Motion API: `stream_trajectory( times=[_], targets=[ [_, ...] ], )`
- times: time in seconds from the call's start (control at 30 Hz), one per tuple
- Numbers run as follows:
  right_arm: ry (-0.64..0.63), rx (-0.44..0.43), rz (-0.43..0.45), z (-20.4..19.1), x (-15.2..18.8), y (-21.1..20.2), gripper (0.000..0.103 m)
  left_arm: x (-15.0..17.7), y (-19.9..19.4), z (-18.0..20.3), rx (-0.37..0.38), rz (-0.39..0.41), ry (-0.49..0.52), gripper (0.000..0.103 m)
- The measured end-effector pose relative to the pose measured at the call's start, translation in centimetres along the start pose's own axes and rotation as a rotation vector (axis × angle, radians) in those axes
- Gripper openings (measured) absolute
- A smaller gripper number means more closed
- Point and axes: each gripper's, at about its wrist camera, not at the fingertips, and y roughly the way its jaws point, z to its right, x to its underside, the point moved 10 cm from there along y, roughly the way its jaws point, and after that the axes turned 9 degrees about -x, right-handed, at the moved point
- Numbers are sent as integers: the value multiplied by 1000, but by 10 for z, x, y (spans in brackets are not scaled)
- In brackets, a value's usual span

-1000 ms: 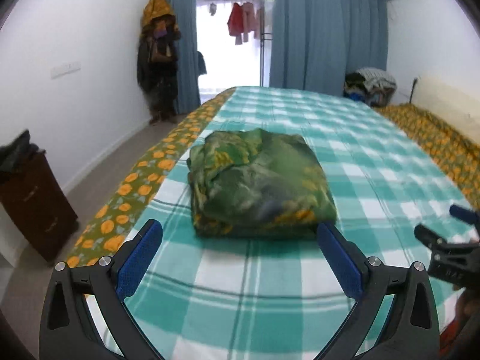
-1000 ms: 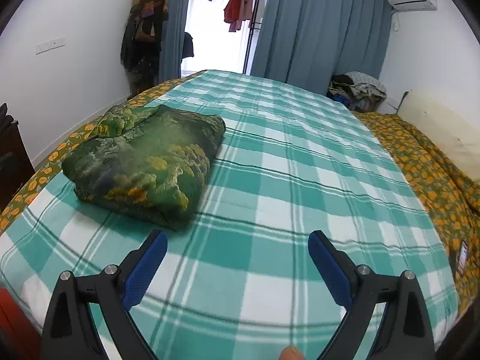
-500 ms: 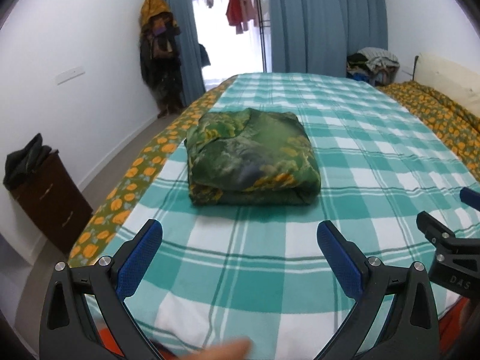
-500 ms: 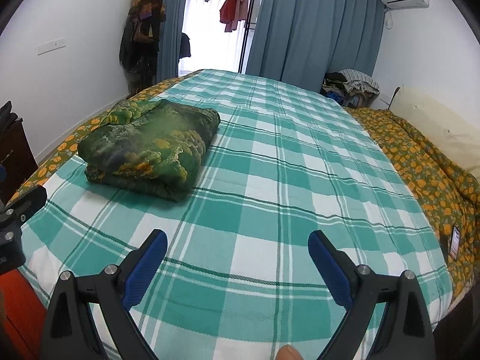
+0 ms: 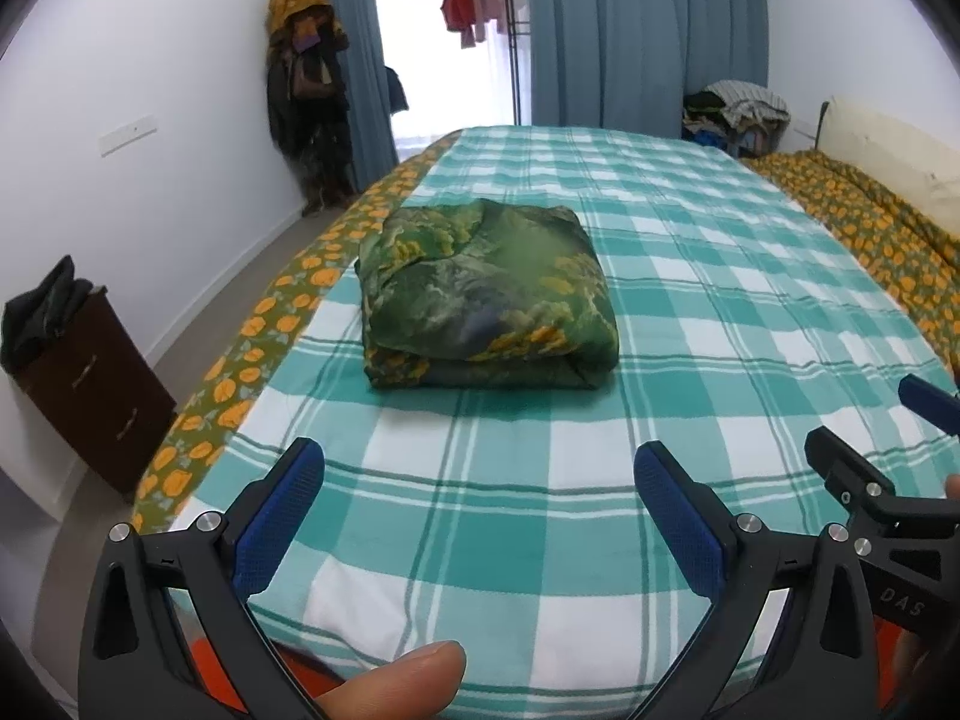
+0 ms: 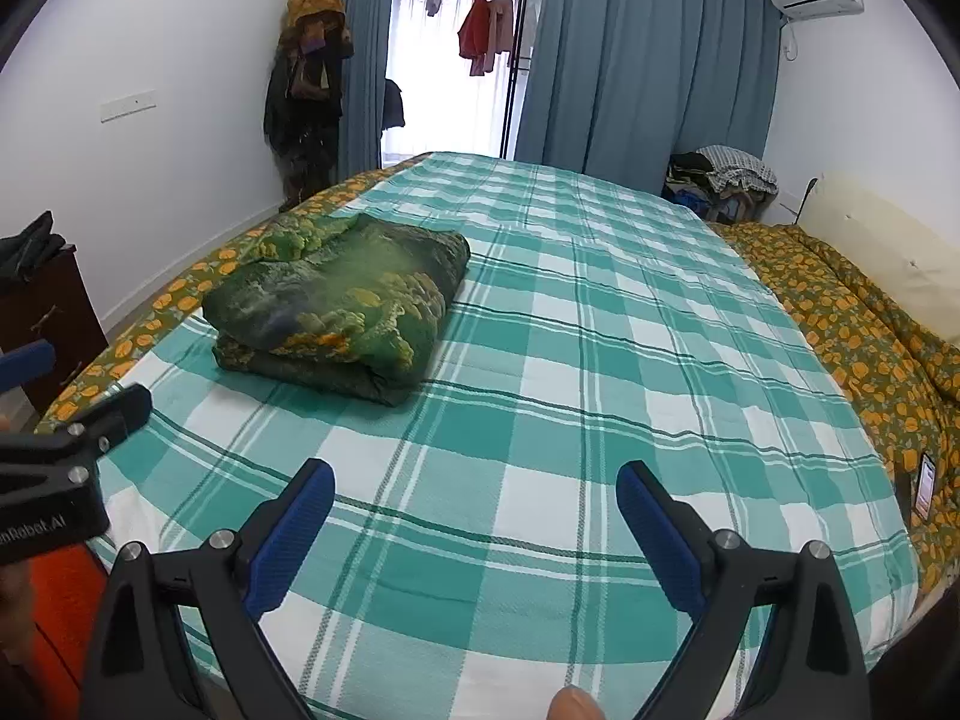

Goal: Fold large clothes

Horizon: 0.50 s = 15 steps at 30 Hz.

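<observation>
A green garment with yellow print (image 5: pixel 480 294) lies folded into a thick square bundle on the left side of the checked bed cover (image 5: pixel 690 312). From the right wrist it shows as the same bundle (image 6: pixel 342 306) at the left. My left gripper (image 5: pixel 480 492) hangs open over the bed's near edge, well short of the bundle, nothing between its blue pads. My right gripper (image 6: pixel 474 507) is open too, empty, over the cover to the bundle's right. Each gripper shows at the other view's edge.
A brown drawer cabinet (image 5: pixel 90 384) with dark clothes on top stands left of the bed. Orange-flowered bedding (image 6: pixel 852 324) and a cream headboard run along the right. Blue curtains (image 6: pixel 648 60), a coat stand (image 6: pixel 306 84) and a clothes pile (image 6: pixel 726 180) are at the far end. A phone (image 6: pixel 927 483) lies at the bed's right edge.
Both grippers have drawn back from the folded bundle toward the bed's near edge and risen a little. The bundle lies as before, and both stay open.
</observation>
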Motion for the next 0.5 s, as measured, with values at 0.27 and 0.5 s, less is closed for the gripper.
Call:
stream_trajectory(
  times=[0.27,0.5],
  targets=[
    [-3,-13,-14,-9,0,-5,97,1,-4,-4,-19,-17,-6,103],
    [5,-11,-12,-10,-2,-14,97,0,-12,-7,-13,-10,-14,103]
  ],
)
